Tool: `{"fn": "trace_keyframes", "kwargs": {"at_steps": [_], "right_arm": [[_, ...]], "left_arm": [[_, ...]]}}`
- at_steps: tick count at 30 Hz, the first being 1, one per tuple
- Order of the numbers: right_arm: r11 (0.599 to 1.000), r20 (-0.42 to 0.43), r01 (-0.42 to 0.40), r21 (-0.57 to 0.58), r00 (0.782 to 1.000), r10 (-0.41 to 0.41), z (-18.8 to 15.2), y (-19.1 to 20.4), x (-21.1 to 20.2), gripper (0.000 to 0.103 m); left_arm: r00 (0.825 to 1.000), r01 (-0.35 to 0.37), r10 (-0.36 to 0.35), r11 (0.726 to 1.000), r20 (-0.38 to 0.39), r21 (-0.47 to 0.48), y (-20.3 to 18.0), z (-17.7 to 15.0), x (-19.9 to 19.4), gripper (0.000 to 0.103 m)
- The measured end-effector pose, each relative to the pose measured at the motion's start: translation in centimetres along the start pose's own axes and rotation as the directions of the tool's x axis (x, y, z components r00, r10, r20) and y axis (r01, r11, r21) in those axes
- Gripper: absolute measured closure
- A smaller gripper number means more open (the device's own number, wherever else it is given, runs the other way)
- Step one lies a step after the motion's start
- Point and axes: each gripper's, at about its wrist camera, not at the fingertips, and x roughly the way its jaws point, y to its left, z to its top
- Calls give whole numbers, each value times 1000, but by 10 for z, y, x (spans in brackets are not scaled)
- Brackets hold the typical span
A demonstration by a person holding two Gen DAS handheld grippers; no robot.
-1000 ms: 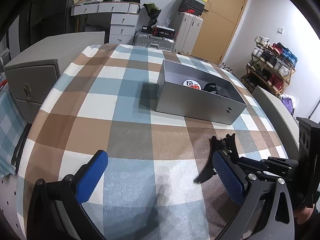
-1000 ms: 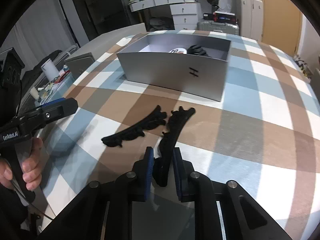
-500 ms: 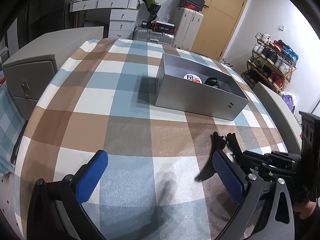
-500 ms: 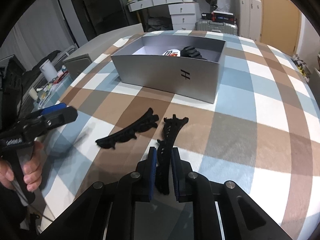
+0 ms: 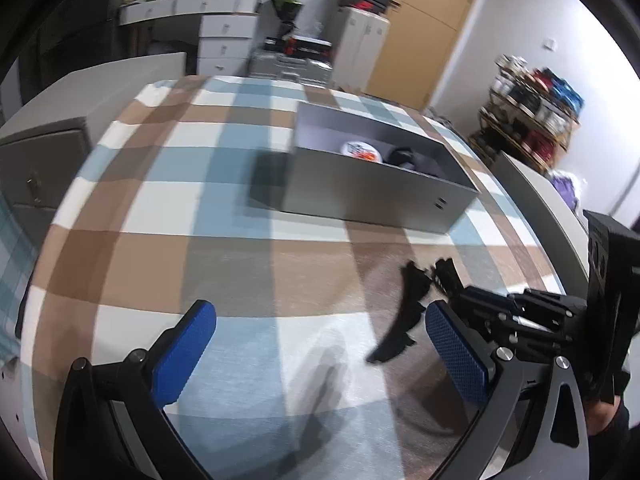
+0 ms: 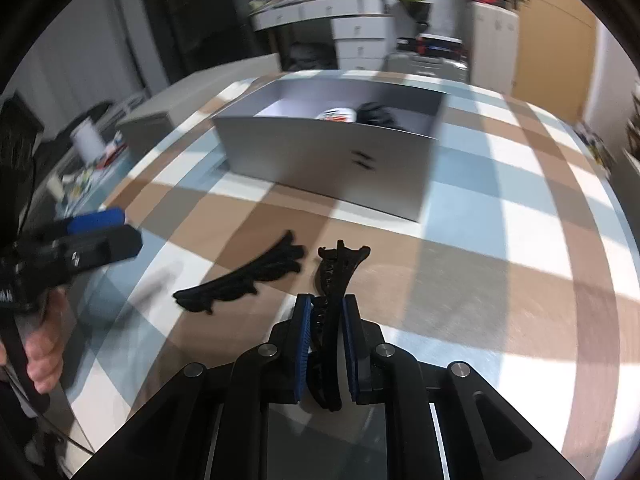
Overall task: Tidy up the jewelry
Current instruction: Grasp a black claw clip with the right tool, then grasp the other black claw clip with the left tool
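Left wrist view: the left tongs stand wide open with nothing between the blue pads, hovering over the checked cloth that covers the desk. Just inside the right-hand pad a black hair clip lies on the cloth, apart from both pads. Beyond that pad and to its right, the right tongs reach in from the side, and the tip of a second black hair clip pokes out ahead of them, close beside the first clip. Farther ahead of the left tongs sits an open grey box; inside it are a round white item with red print and a dark bundle, too blurred to name.

Right wrist view: the right tongs are closed on the second black hair clip, its near end clamped between the blue pads and its forked far end reaching forward above the cloth. To the left of these tongs, just beside the held clip but not touching it, the other black hair clip lies flat on the cloth. Farther left, the left tongs come in from the edge, held by a person's hand. Straight ahead of the right tongs stands the grey box, well apart from both clips.
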Motion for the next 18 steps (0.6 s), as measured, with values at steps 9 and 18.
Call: {"fn": "trace_keyframes", "kwargs": {"at_steps": [9, 18], "right_arm": [[997, 76, -9, 79, 997, 3, -19, -32, -38, 88], [993, 112, -13, 118, 994, -1, -36, -49, -58, 88]], "left_arm": [[996, 34, -23, 992, -89, 123, -37, 4, 18, 1], [982, 39, 11, 966, -188, 257, -61, 5, 40, 39]]}}
